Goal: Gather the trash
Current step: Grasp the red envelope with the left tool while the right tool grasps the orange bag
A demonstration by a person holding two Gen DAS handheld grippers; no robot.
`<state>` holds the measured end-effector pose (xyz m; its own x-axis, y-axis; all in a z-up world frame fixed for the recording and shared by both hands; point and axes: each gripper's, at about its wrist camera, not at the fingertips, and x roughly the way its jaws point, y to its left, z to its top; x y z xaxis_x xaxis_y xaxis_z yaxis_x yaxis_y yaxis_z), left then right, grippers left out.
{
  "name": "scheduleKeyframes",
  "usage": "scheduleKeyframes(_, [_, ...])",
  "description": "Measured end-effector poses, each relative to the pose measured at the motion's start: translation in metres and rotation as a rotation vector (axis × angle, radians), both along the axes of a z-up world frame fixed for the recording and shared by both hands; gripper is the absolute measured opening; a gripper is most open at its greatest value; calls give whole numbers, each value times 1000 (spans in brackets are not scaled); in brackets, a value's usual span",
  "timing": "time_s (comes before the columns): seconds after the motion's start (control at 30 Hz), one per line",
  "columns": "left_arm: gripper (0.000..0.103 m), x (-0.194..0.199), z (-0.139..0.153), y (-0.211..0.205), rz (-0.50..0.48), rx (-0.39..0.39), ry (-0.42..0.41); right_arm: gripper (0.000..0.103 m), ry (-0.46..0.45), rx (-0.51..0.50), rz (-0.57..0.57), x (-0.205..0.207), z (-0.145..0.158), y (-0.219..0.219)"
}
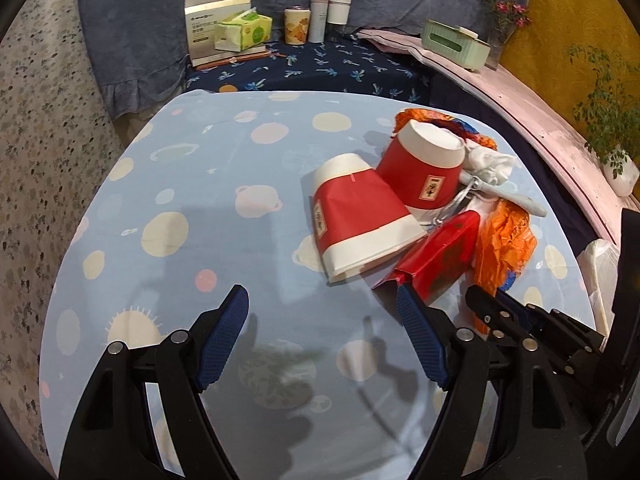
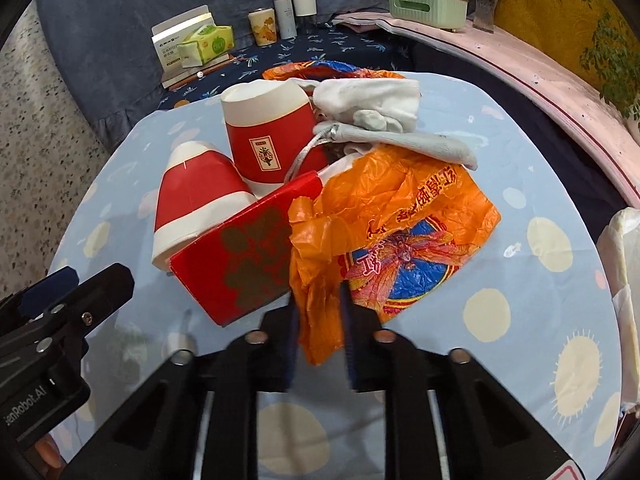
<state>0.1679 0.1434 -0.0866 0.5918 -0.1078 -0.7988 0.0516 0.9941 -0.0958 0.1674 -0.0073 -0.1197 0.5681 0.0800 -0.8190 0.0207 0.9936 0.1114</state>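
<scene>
A trash pile lies on the round table's light-blue dotted cloth (image 1: 192, 208): two red-and-white paper cups, one on its side (image 2: 192, 204) and one upside down (image 2: 268, 136), a flat red box (image 2: 240, 264), a crumpled orange plastic bag (image 2: 400, 208) and white and grey cloth pieces (image 2: 372, 96). My right gripper (image 2: 320, 320) is shut on the near fold of the orange bag. My left gripper (image 1: 322, 296) hangs open over bare cloth just left of the red box (image 1: 436, 260), with nothing between its fingers. The near cup (image 1: 356, 220) lies just beyond it.
At the back stand a tissue pack (image 1: 244, 32), a carton and several canisters (image 1: 320, 18). A green box (image 1: 456, 42) and potted plants (image 1: 616, 160) line the pink ledge on the right. A white plastic bag (image 2: 624, 280) hangs by the table's right edge.
</scene>
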Motion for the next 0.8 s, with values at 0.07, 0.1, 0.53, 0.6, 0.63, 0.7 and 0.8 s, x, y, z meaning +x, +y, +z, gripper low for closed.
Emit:
scheduleKeyframes(0.07, [73, 2, -2, -7, -25, -14, 0, 6, -15, 0, -1, -5, 5, -4])
scheduleKeyframes(0.1, [73, 3, -3, -10, -37, -21, 1, 6, -22, 2, 0, -7, 8, -6])
scheduleKeyframes(0.53, [67, 24, -22, -47, -131, -77, 21, 5, -97, 35, -49, -33, 47, -41])
scheduleKeyframes(0.6, [54, 25, -24, -50, -144, -85, 34, 5, -100, 37, -53, -34, 49, -44])
scheduleKeyframes(0.63, [51, 25, -24, -52, -149, -86, 39, 5, -102, 37, -55, -34, 51, -45])
scheduleKeyframes(0.7, [40, 23, -24, -56, -160, -82, 42, 5, -106, 40, -60, -36, 52, -49])
scheduleKeyframes(0.8, [23, 20, -24, -62, -177, -89, 57, 5, -116, 43, -67, -39, 55, -51])
